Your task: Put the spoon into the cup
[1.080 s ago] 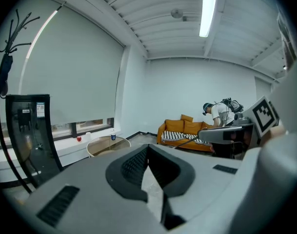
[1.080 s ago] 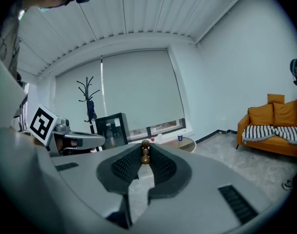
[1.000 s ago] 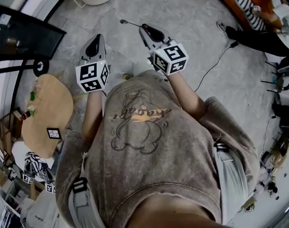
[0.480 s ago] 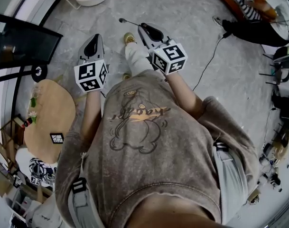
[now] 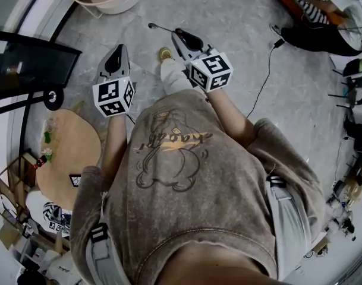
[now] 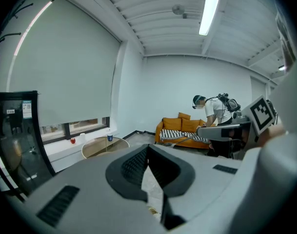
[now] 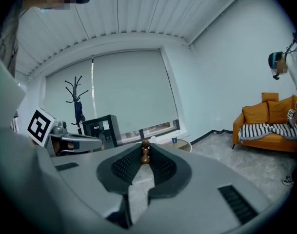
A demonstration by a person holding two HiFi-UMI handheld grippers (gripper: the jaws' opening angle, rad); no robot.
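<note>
Spoon (image 7: 145,154) — one, grasped by right tongs (image 5: 176,33) — left tongs (image 5: 121,47) clenched, empty

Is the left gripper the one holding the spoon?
No, the spoon sticks out from the right gripper; the left gripper holds nothing.

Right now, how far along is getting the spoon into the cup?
Done: the spoon is clamped in the right gripper. In hand: it is held above the floor; the left gripper is shut, empty. Left: reach the small blue cup far ahead, likely the target, and drop the spoon in.
</note>
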